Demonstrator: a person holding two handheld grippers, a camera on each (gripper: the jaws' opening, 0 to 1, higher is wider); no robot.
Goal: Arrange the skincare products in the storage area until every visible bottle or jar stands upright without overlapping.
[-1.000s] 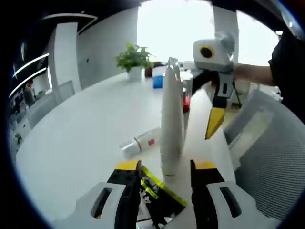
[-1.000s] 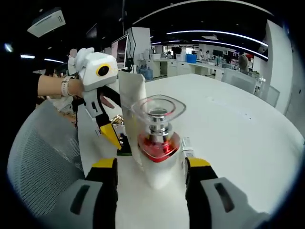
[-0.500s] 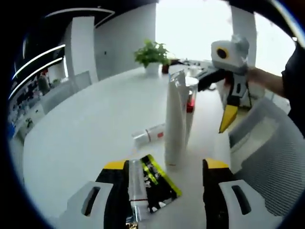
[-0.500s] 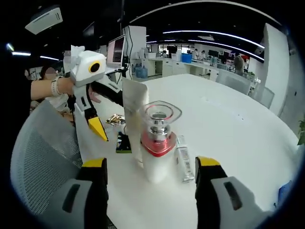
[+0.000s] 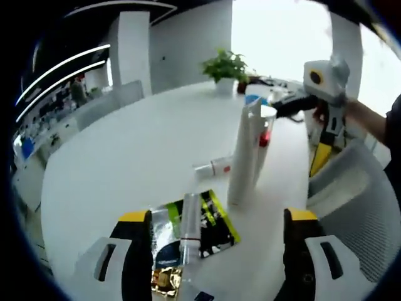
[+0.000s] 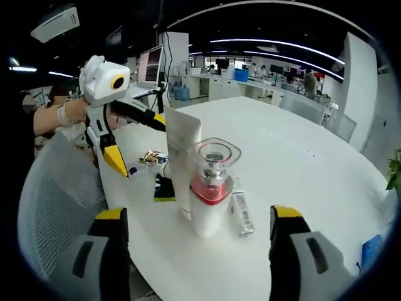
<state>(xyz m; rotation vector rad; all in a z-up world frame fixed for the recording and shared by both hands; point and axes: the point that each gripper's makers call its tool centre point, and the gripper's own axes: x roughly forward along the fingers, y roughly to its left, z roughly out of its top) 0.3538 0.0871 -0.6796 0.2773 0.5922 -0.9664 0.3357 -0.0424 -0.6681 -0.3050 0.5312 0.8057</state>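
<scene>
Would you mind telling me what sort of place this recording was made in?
Most likely an open-plan office. The work happens on a large white table with a mesh chair beside it, rows of desks with monitors stretch behind under strip lights, and a potted plant stands at the table's far end.

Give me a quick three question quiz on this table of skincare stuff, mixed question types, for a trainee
1. True or false: the tall white tube stands upright on the white table.
2. Multiple choice: the small white tube with a red band is A) upright, B) lying on its side, C) held in a gripper.
3. Fill in: the clear slim tube lies on top of a black and green ____.

Key: 1 true. 2 B. 3 sachet. Both the left gripper and the right gripper are open and hold nothing; the bottle with the clear cap also stands upright.
</scene>
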